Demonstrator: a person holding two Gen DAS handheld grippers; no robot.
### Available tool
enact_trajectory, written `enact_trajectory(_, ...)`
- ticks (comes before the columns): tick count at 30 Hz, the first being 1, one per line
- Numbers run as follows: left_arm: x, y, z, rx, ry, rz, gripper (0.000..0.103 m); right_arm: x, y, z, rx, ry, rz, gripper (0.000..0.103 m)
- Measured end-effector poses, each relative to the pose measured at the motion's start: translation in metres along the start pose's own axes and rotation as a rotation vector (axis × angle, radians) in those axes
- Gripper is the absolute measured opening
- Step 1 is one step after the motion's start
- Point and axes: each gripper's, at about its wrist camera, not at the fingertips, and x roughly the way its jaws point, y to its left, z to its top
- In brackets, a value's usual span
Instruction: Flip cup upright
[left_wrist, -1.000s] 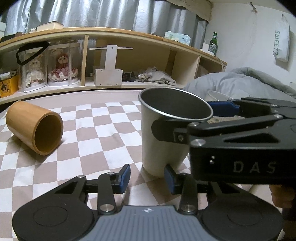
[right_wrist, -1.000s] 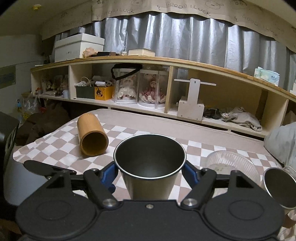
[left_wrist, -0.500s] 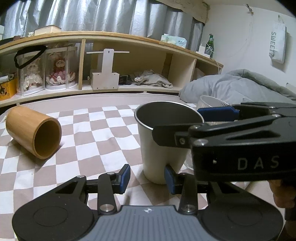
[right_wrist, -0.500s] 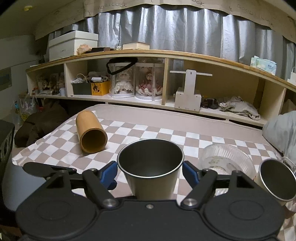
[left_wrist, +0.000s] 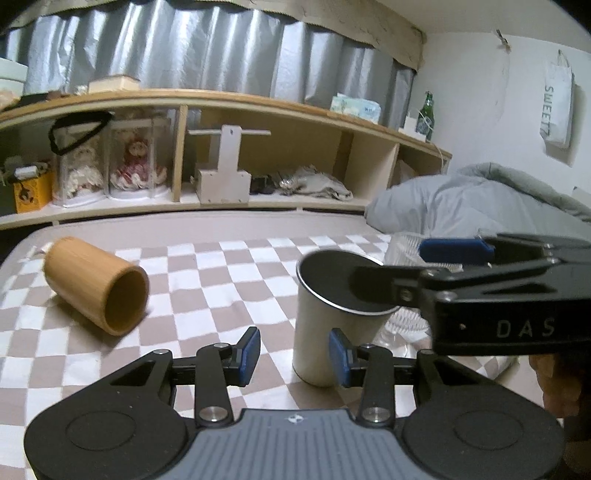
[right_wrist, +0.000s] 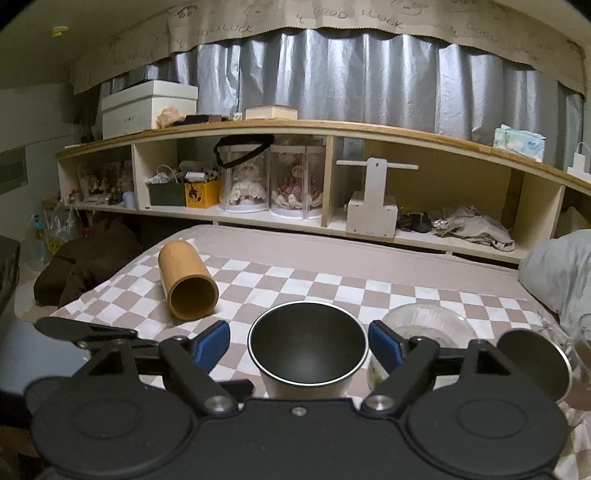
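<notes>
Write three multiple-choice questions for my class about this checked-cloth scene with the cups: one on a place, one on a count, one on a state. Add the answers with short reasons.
1. Where does the wooden cup lie relative to the steel cup in the right wrist view?
A. to its left and farther back
B. inside it
C. to its right, touching it

2. How many doll cases stand on the shelf?
A. none
B. two
C. five

3. How does the steel cup stand?
A. on its side
C. mouth down
B. upright, mouth up

Answers: 1 A, the wooden cup lies apart on the checked cloth. 2 B, two clear cases stand side by side. 3 B, its open rim faces up, between the open fingers of the right gripper.
</notes>
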Motion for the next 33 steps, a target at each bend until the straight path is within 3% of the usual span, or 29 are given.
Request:
enact_trajectory(9,-0.045,-0.003,0.012,-0.042,-0.092,0.046,0.044,-0.034,-0.014,-0.002,0.029,-0.042,-0.052,0.083)
enact_trajectory(12,-0.06,-0.005,0.015,-0.06,-0.131,0.055,0.052,-0.048,-0.02,-0.004,0.046,-0.053,-0.074,0.084)
enact_trajectory(16,-0.075,-0.011,0.013,-0.068,-0.149,0.088,0.055,-0.065,-0.028,-0.009,0.07,-0.069,-0.116,0.085)
enact_trajectory(28,-0.104,-0.031,-0.005,-0.037,-0.168,0.196,0.097,-0.113,-0.041,-0.03,0.087,-0.12,-0.188,0.096)
enact_trajectory(33,-0.111,-0.038,-0.011,-0.009,-0.183,0.248,0.103,-0.119,-0.041,-0.042,0.096,-0.13,-0.233,0.103)
